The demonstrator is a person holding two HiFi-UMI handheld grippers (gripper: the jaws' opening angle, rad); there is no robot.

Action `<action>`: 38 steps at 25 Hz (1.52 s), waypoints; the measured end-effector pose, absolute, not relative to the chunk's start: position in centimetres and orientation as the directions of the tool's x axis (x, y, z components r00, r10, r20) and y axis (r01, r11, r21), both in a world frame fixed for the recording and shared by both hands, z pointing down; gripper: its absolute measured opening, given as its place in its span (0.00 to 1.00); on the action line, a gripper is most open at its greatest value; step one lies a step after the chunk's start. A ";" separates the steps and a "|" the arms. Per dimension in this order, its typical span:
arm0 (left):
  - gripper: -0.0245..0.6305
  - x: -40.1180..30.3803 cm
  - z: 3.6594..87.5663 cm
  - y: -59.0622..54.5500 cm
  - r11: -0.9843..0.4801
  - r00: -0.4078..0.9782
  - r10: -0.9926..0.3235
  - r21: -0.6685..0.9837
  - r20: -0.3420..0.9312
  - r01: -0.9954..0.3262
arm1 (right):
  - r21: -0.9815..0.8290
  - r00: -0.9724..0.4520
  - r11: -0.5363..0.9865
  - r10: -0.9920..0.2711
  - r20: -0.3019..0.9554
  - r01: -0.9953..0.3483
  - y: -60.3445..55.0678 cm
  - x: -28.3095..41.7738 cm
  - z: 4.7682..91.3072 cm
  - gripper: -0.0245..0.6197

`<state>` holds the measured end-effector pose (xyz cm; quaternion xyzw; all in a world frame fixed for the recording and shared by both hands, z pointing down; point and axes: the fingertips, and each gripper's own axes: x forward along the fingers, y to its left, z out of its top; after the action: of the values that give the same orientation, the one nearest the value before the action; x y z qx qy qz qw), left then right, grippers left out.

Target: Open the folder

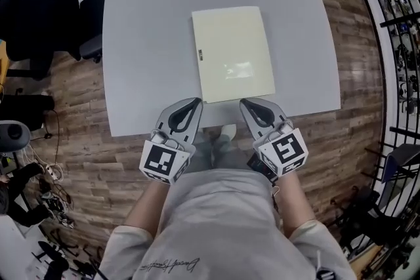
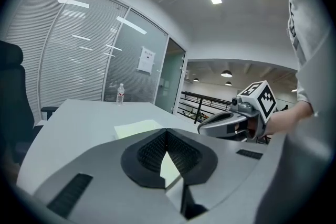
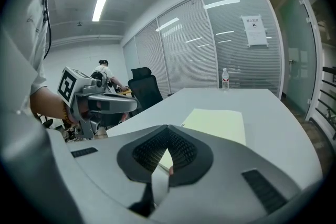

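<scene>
Folder (image 1: 233,52) lies closed and flat on the table (image 1: 147,42), its near edge just ahead of us. Left gripper (image 1: 195,103) and right gripper (image 1: 246,103) are both clenched, empty, flanking its near corners. Risk: shut tips can't catch the thin cover, so we'd likely shove the whole folder across the smooth top.

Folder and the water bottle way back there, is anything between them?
Nothing. In the right gripper view, only bare table lies between the folder and the bottle.
</scene>
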<state>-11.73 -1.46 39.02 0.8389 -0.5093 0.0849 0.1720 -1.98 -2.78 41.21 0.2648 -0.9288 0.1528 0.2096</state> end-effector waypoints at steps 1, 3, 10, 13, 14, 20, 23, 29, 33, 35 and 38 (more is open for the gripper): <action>0.05 -11.9 39.3 -1.5 -0.418 0.464 -0.826 0.204 0.320 -0.885 | -0.164 -0.770 0.817 -0.425 0.476 -0.553 -2.9 -2.0 41.5 0.07; 0.05 -12.3 40.0 -1.4 -0.408 0.458 -0.827 0.214 0.325 -0.888 | -0.142 -0.768 0.831 -0.413 0.490 -0.538 -2.8 -2.3 42.0 0.07; 0.05 -12.9 42.7 -1.3 -0.400 0.462 -0.810 0.235 0.361 -0.886 | -0.088 -0.755 0.868 -0.370 0.541 -0.488 -2.8 -3.7 44.5 0.07; 0.05 -12.8 43.8 -1.1 -0.403 0.462 -0.800 0.228 0.383 -0.887 | -0.074 -0.740 0.877 -0.353 0.573 -0.476 -2.7 -4.1 45.8 0.11; 0.05 -12.8 44.2 -1.0 -0.405 0.463 -0.796 0.226 0.389 -0.886 | -0.064 -0.733 0.881 -0.348 0.584 -0.469 -2.7 -4.3 46.2 0.12; 0.05 -12.7 46.0 -1.2 -0.410 0.463 -0.782 0.217 0.416 -0.886 | 0.006 -0.698 0.915 -0.313 0.644 -0.404 -2.2 -4.8 48.9 0.26; 0.05 -12.6 46.7 -1.2 -0.404 0.460 -0.774 0.220 0.435 -0.888 | 0.067 -0.666 0.937 -0.293 0.686 -0.343 -1.5 -4.8 50.5 0.33; 0.05 -12.7 47.7 -1.0 -0.388 0.454 -0.767 0.236 0.453 -0.891 | 0.171 -0.611 0.957 -0.280 0.740 -0.233 -0.8 -5.3 52.6 0.38; 0.05 -13.1 48.2 -1.0 -0.362 0.437 -0.774 0.246 0.458 -0.899 | 0.222 -0.597 0.957 -0.290 0.748 -0.188 -0.6 -5.9 53.4 0.39; 0.05 -13.1 48.5 -0.9 -0.353 0.432 -0.774 0.252 0.463 -0.901 | 0.248 -0.587 0.956 -0.291 0.756 -0.155 -0.4 -6.2 53.8 0.39; 0.05 -13.2 48.8 -0.8 -0.348 0.431 -0.774 0.257 0.463 -0.902 | 0.300 -0.569 0.948 -0.307 0.762 -0.110 -0.2 -6.6 54.7 0.41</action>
<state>-13.18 -0.80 48.82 0.8105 -0.5170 0.1312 0.2421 -6.57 -0.20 54.71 0.1186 -0.8789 -0.1102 0.4486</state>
